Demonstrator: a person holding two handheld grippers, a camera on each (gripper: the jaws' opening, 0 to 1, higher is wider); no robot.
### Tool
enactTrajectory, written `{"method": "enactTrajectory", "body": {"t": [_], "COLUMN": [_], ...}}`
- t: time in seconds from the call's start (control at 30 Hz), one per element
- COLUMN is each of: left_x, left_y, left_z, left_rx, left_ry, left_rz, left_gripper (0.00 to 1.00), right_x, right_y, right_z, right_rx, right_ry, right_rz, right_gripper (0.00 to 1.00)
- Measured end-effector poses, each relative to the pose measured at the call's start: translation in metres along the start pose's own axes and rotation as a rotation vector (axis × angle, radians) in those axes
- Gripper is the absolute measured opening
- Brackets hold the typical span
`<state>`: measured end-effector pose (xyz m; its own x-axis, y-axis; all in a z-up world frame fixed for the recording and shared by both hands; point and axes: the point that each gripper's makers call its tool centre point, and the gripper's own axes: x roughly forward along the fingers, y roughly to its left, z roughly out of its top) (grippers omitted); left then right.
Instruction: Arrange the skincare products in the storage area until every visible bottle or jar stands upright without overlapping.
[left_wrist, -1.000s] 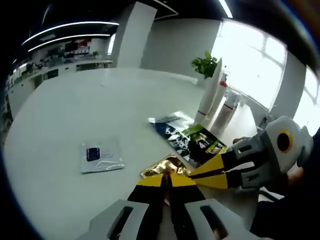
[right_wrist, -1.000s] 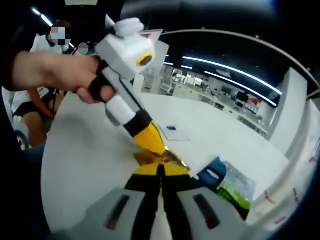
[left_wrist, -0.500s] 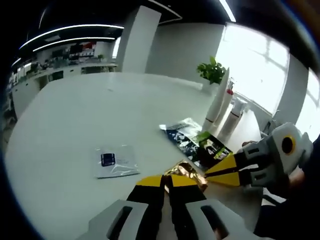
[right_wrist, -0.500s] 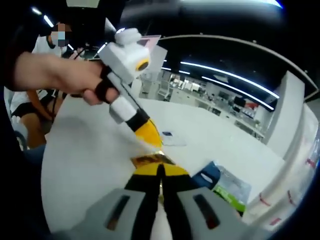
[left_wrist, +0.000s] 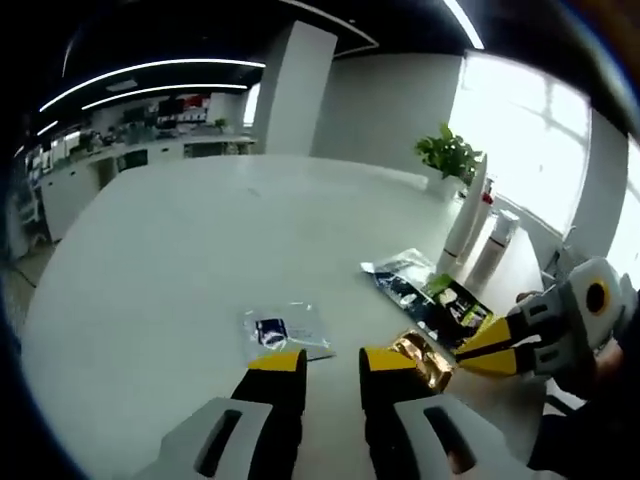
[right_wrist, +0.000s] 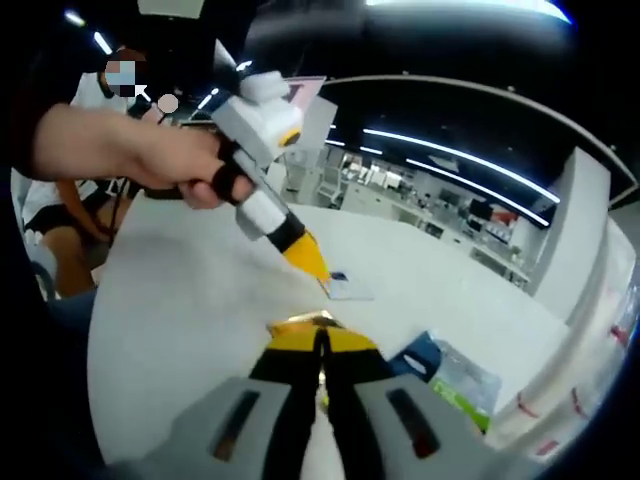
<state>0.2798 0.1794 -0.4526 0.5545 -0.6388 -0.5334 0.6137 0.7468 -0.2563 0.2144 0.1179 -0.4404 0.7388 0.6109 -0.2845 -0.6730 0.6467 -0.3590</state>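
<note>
White counter (left_wrist: 150, 260): clear sachet with blue label (left_wrist: 286, 330) at 12 o'clock of the left hand-held gripper (left_wrist: 330, 368), jaws spread, empty. Gold foil sachet (left_wrist: 424, 358) at 3 o'clock, pinched by the right hand-held gripper (right_wrist: 320, 345), jaws pressed together. Dark printed packets (left_wrist: 430, 295) and two upright white bottles (left_wrist: 480, 235) at 2 o'clock. Step: sachet transfer. Next, probably: set it down flat, apart from the others.

we count three flat sachets: one crinkled gold foil (left_wrist: 424, 358), one clear with blue label (left_wrist: 284, 331), one dark green-printed (left_wrist: 432, 297); two tall white bottles (left_wrist: 470, 221).
</note>
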Motion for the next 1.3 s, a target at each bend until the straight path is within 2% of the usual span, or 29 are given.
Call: {"method": "enactTrajectory", "body": {"t": [0.3,0.67,0.77,0.87,1.1,1.3], "left_x": [0.002,0.005,0.005,0.005,0.006,0.012], "left_y": [0.01,0.017,0.019,0.022,0.027,0.032], "left_z": [0.005,0.004,0.004,0.005,0.006,0.003], "left_rx": [-0.035,-0.024,-0.034,-0.018,-0.036,-0.028], "left_ry": [-0.001,0.016,0.016,0.012,0.01,0.03], "left_rz": [0.013,0.035,0.033,0.048,0.047,0.066], "left_gripper": [0.3,0.35,0.39,0.39,0.4,0.42], "right_x": [0.0,0.0,0.001,0.001,0.001,0.001], "right_y": [0.001,-0.001,-0.001,0.0,0.001,0.001], "right_z": [0.001,0.003,0.004,0.003,0.001,0.001], "right_rx": [-0.004,0.001,-0.003,-0.002,-0.004,-0.006], "right_ry": [-0.001,-0.008,-0.005,-0.003,0.003,0.003], "right_rz": [-0.001,-0.005,-0.001,0.001,0.006,0.004], "right_gripper": [0.01,0.01,0.01,0.01,0.01,0.01]}}
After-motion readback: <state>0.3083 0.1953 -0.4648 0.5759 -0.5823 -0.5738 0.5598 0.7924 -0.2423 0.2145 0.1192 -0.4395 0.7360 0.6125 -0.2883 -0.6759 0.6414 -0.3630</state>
